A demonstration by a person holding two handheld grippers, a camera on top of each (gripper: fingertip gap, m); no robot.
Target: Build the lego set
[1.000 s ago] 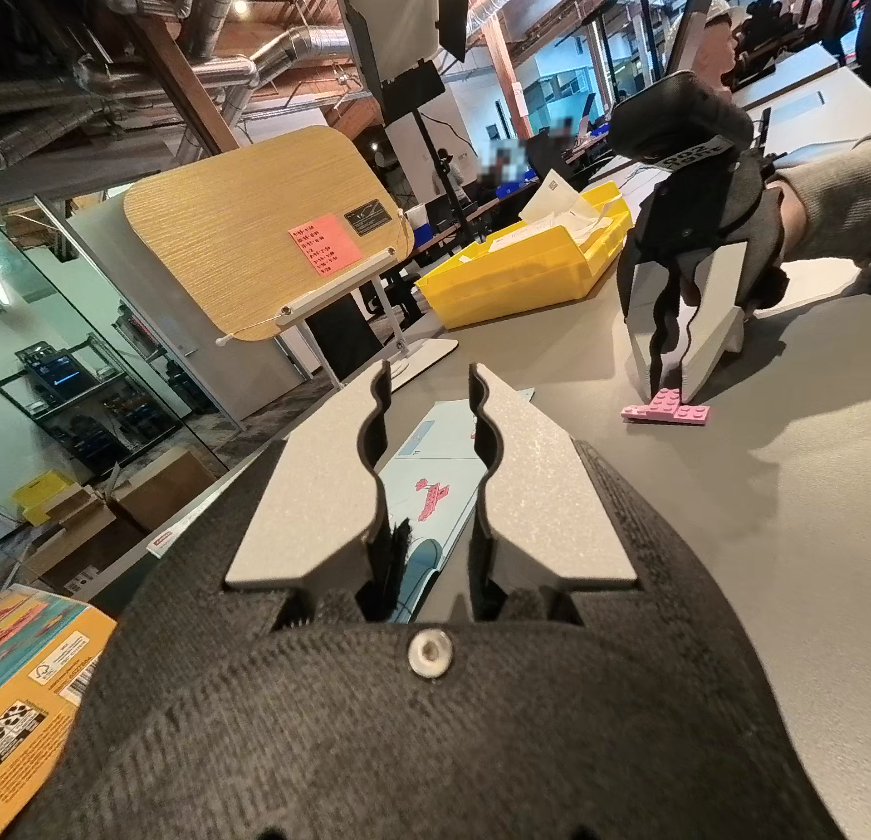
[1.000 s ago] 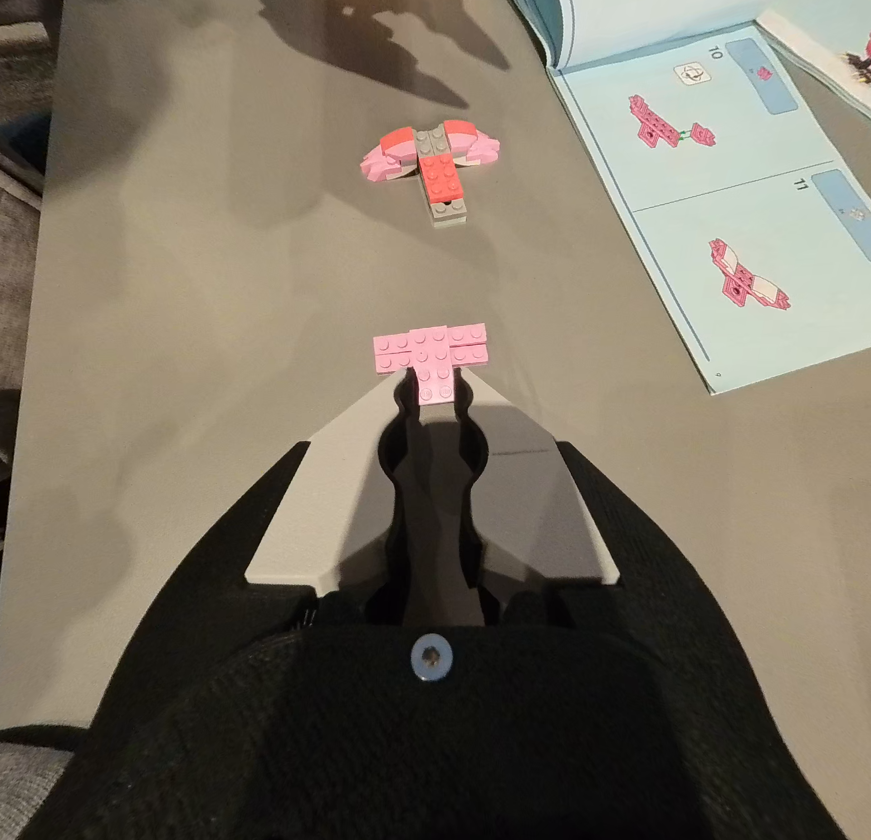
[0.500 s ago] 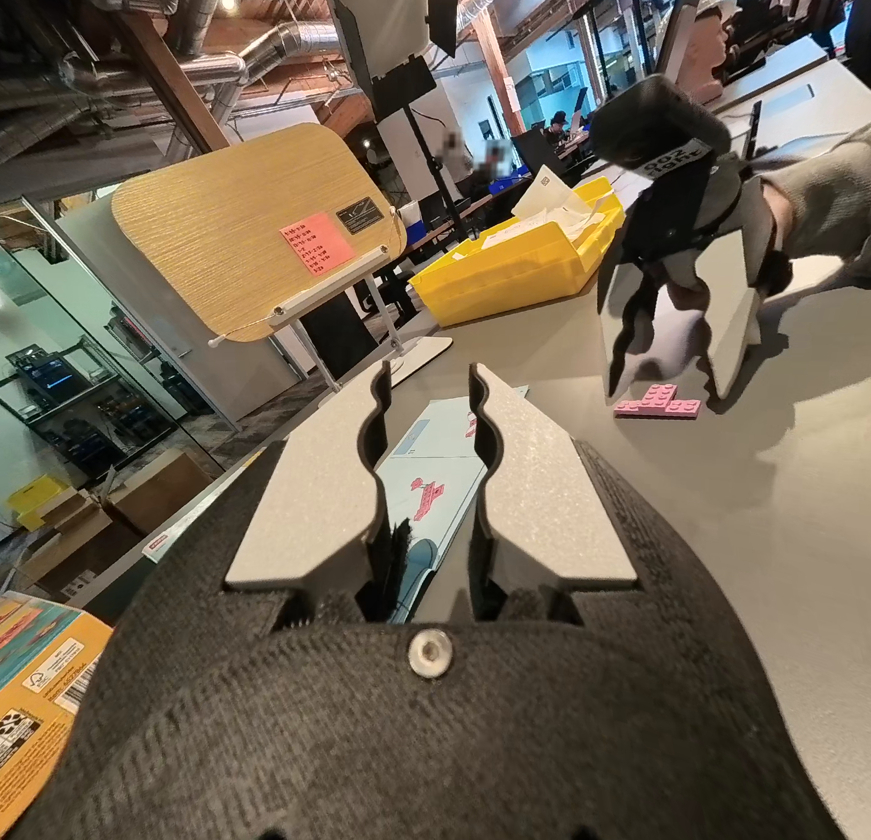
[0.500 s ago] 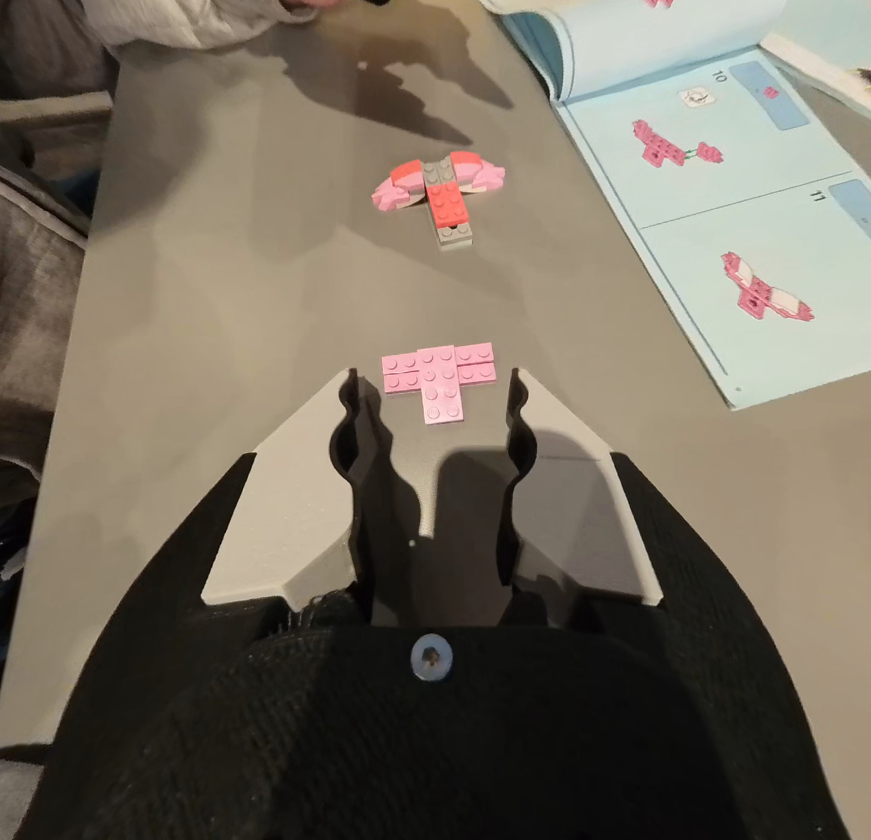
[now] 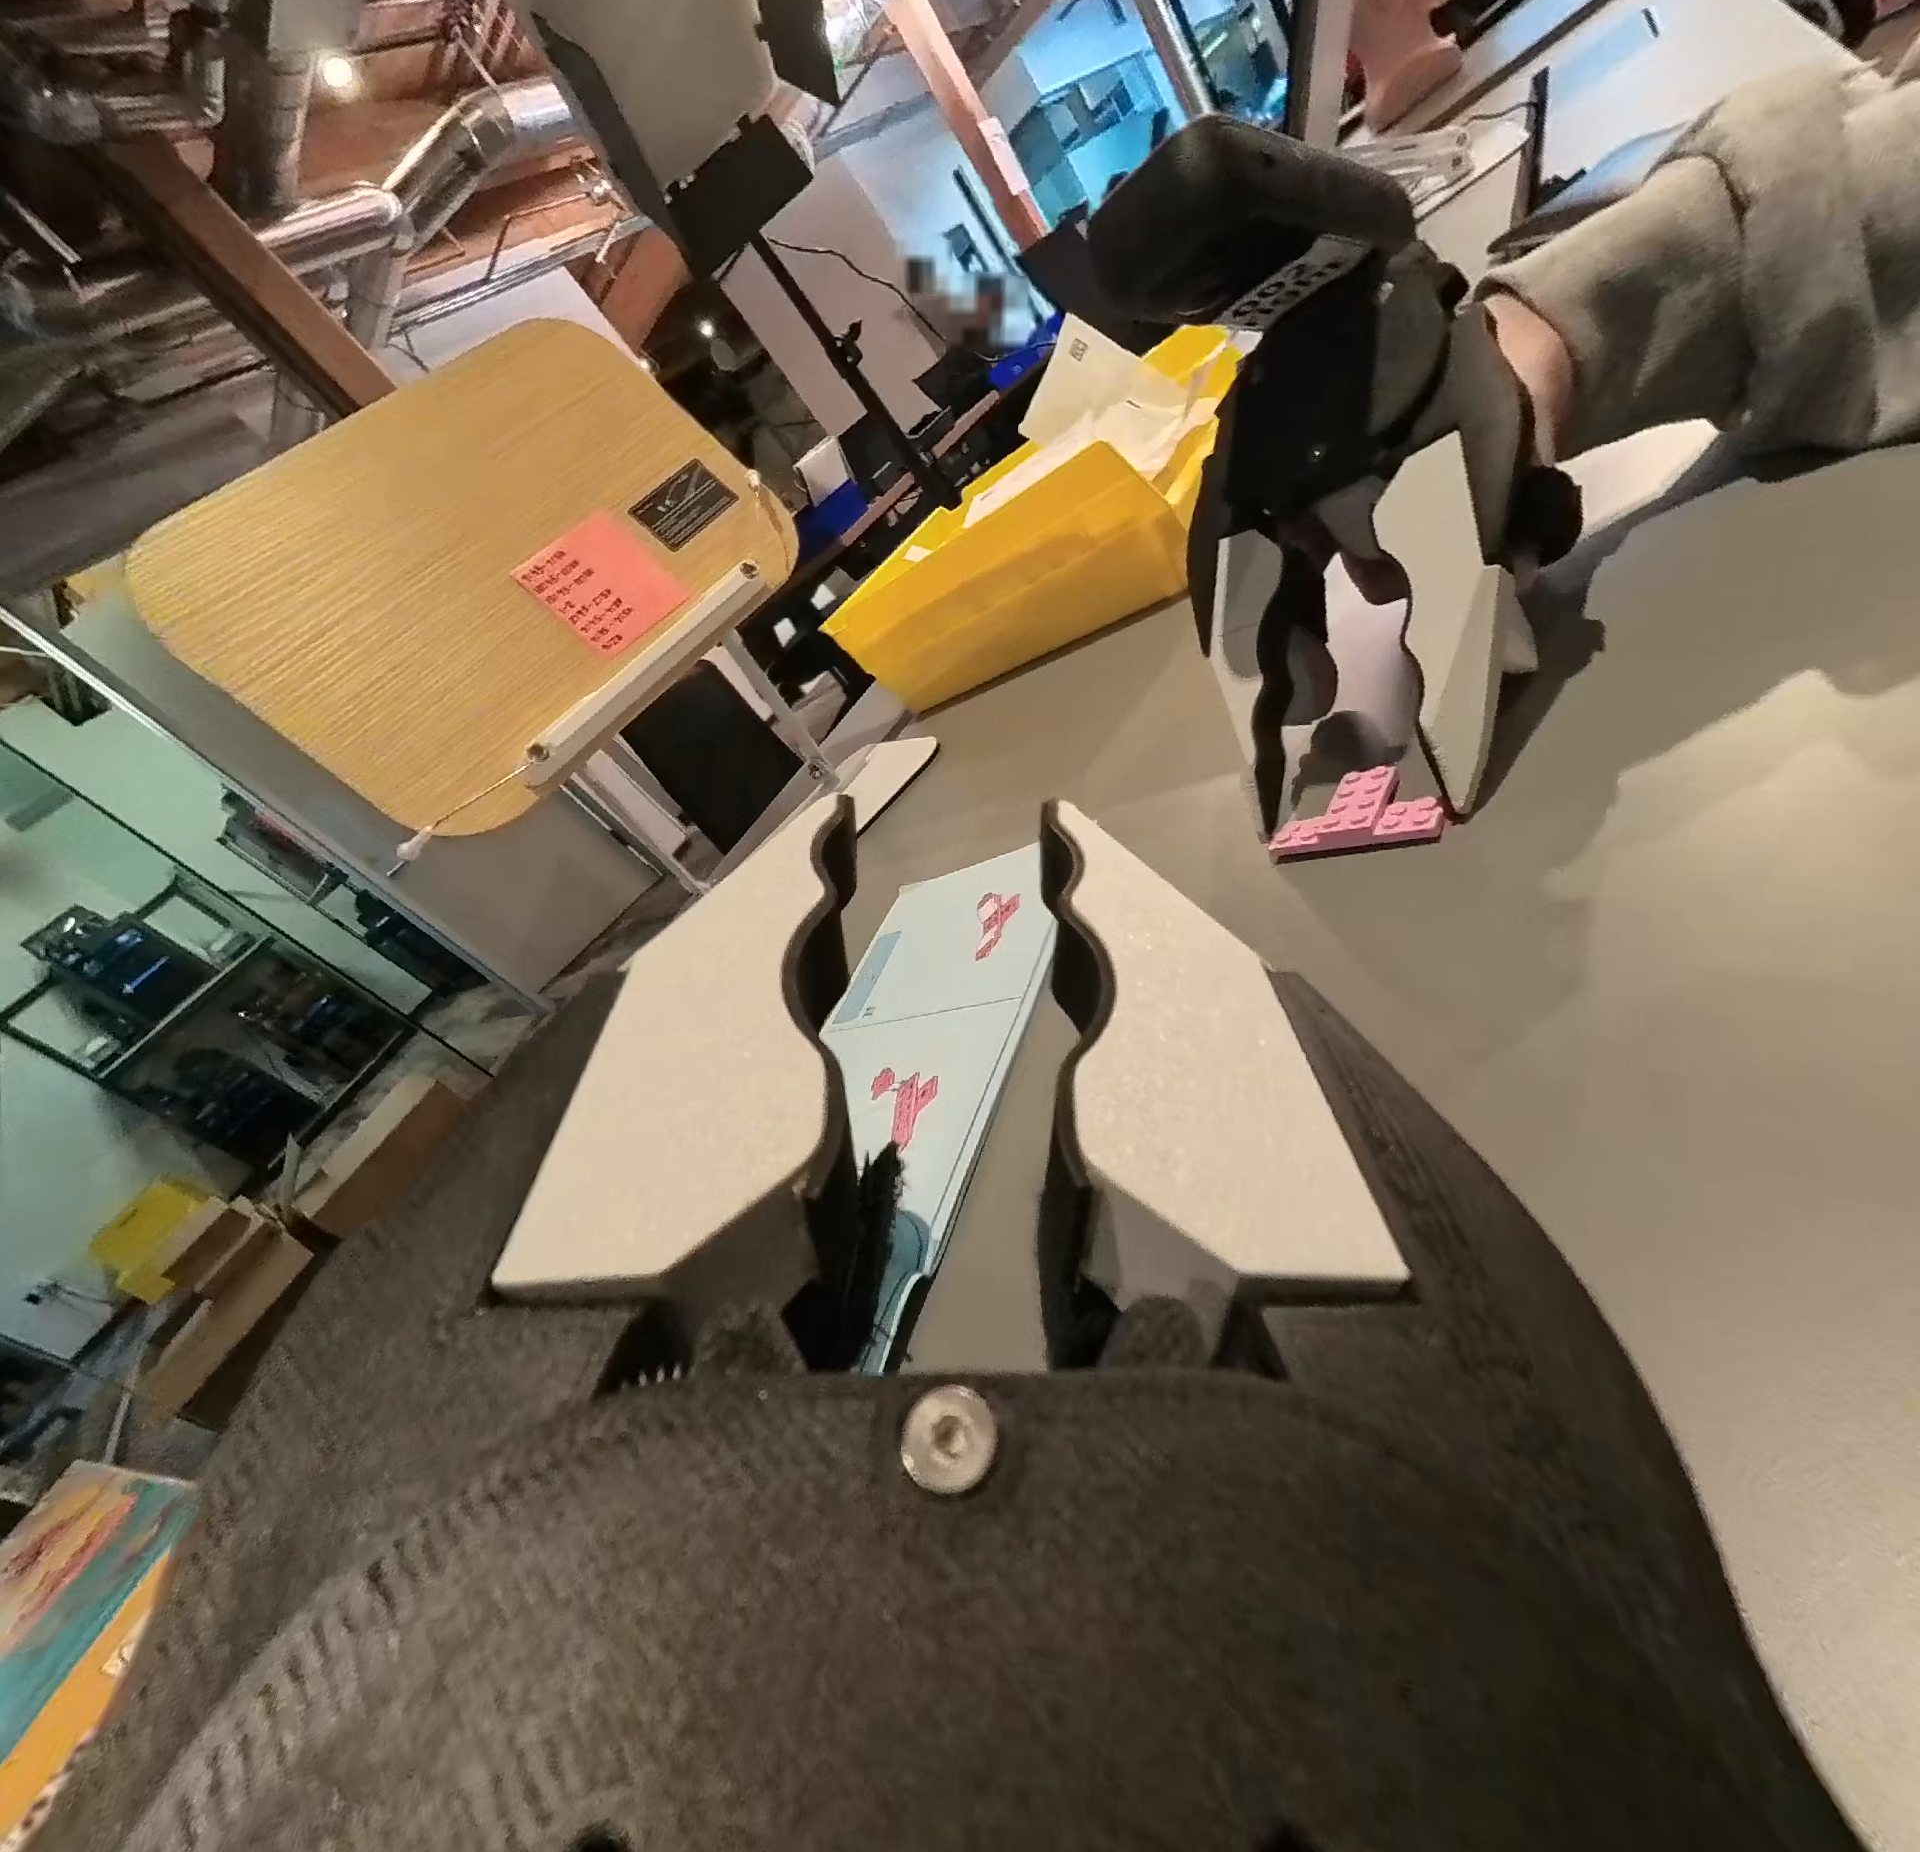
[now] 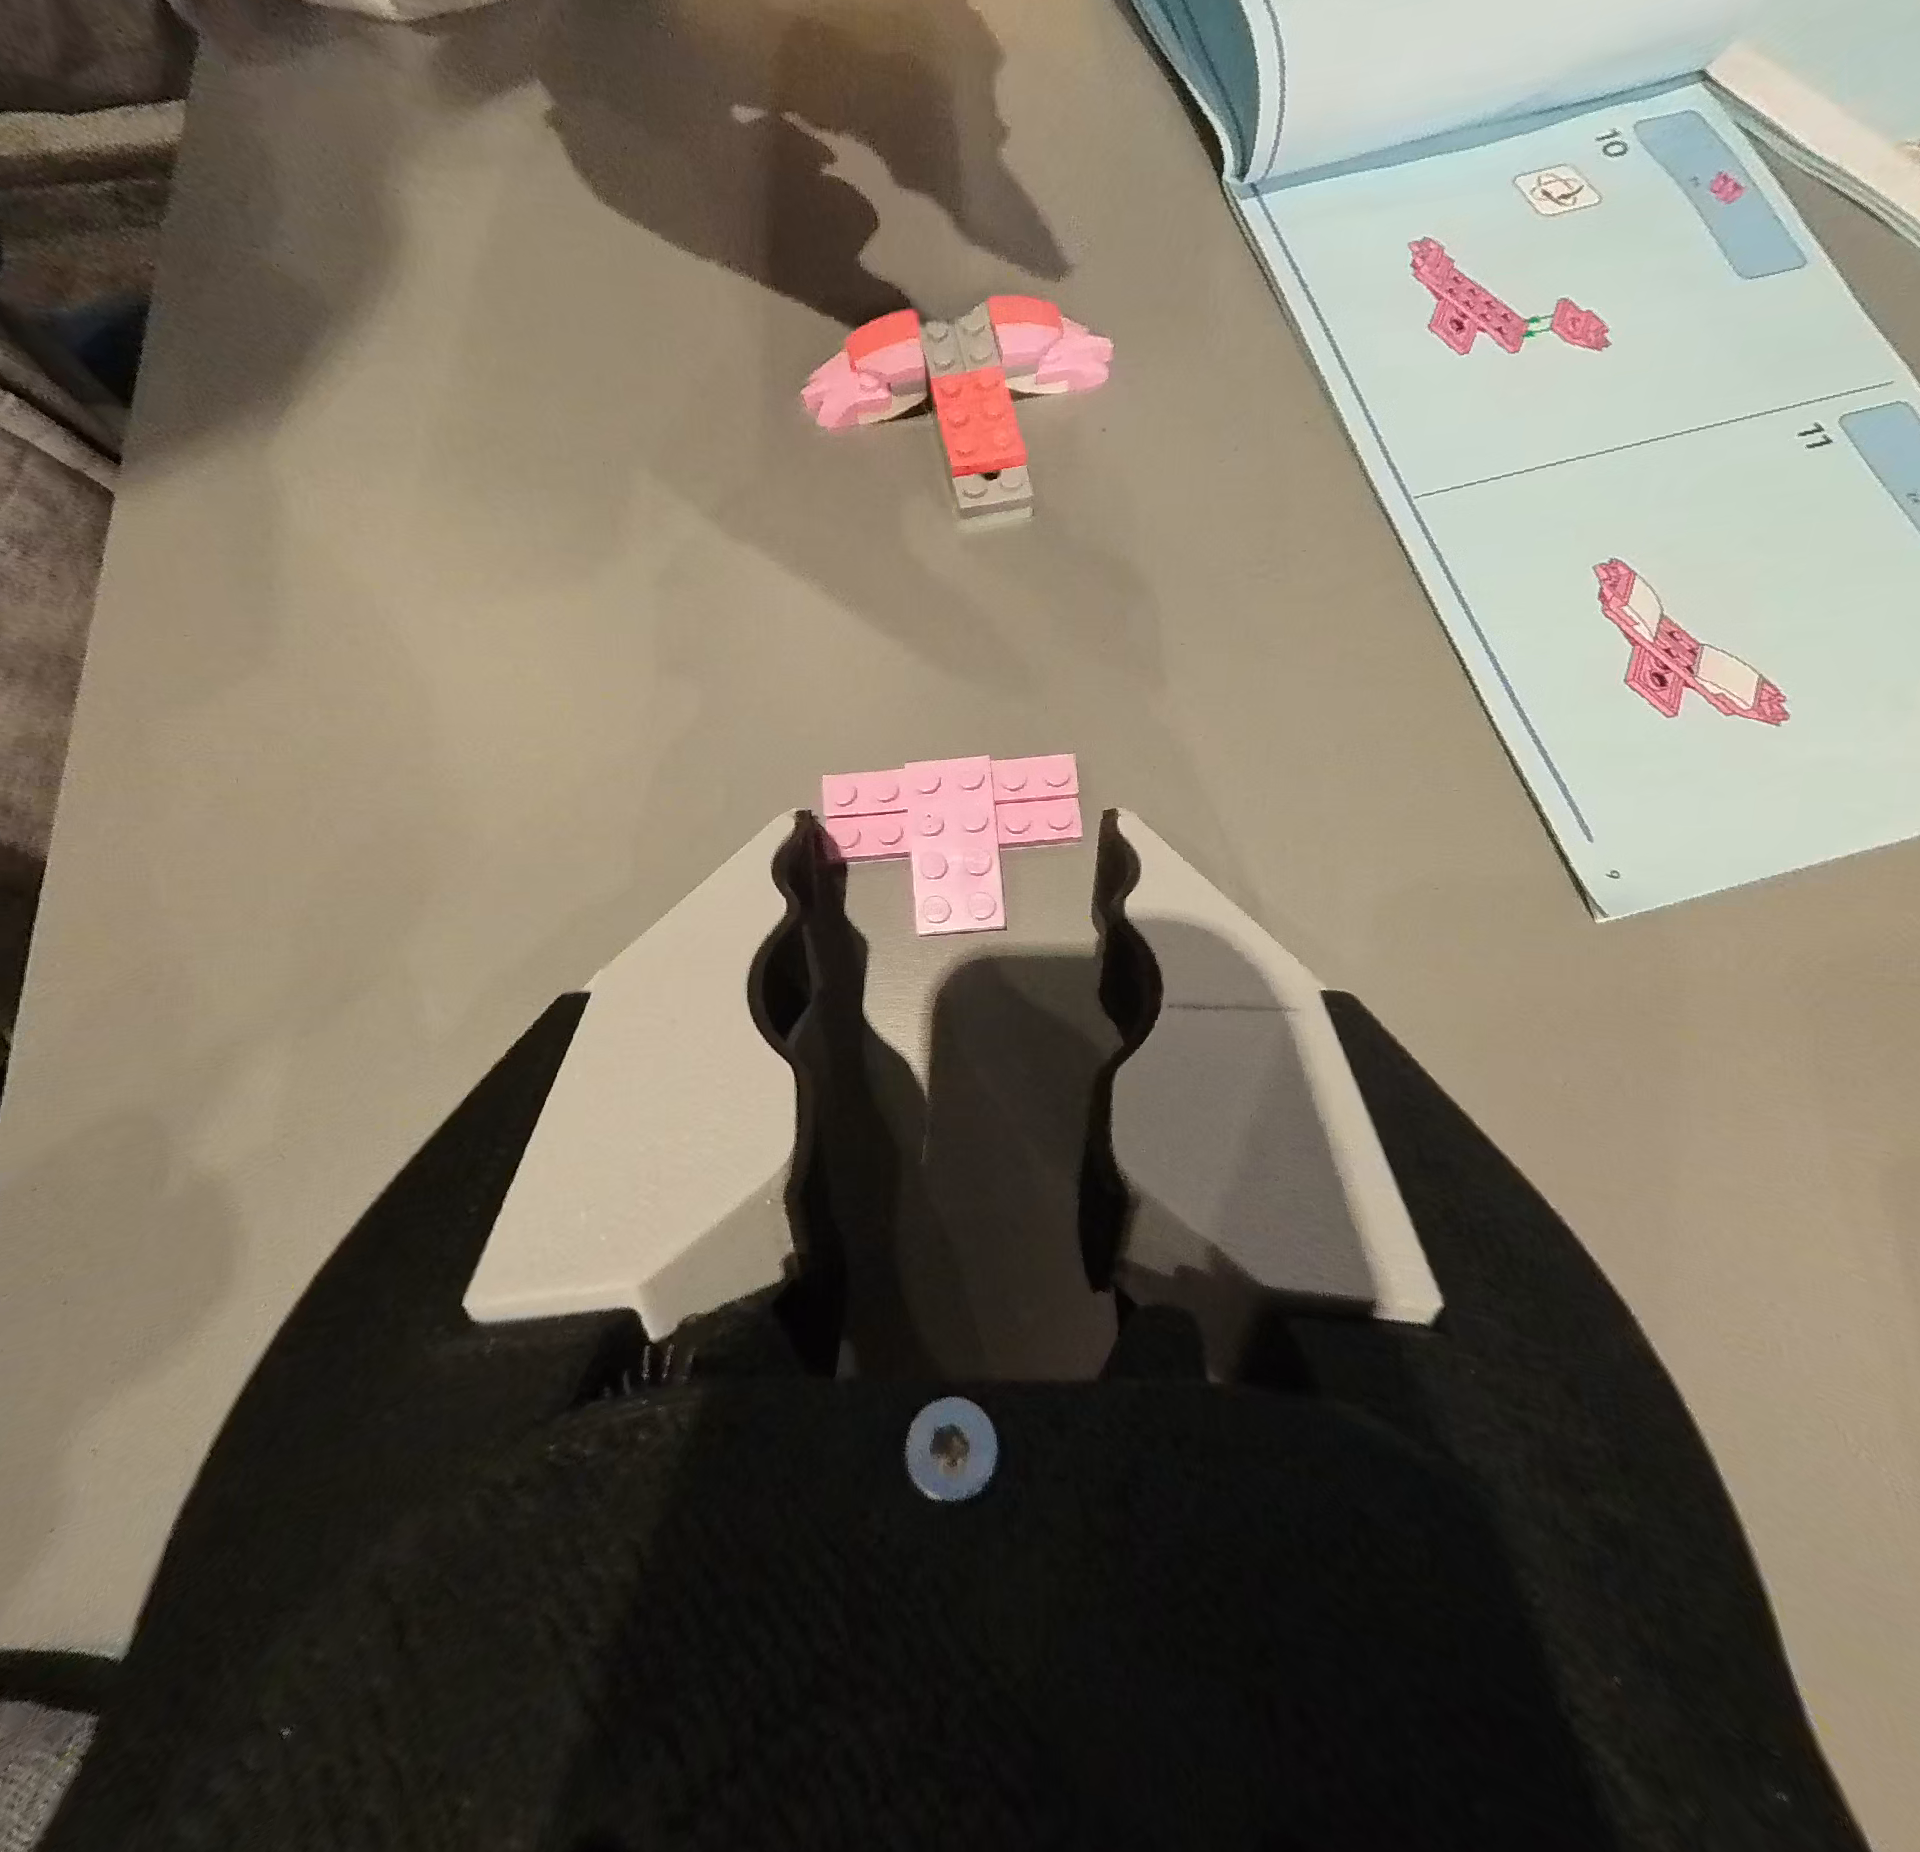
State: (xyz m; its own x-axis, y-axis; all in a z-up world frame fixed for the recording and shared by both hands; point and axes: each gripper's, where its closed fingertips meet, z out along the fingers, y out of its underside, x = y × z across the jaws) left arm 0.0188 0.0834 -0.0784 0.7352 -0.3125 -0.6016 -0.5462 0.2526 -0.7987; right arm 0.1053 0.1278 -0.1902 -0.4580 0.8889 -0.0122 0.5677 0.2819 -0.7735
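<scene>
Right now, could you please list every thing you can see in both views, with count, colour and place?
flat T-shaped piece: 1, light pink, on the table between the right claw tips
winged build: 1, pink, red and grey, farther along the table
instruction booklet: 1, pale blue, open, right of both
table: 1, grey
bin: 1, yellow, far table edge
tilted board: 1, wooden, on a stand
box: 1, orange, lower left
left claw: 1, grey, open
right claw: 1, grey, open
</scene>
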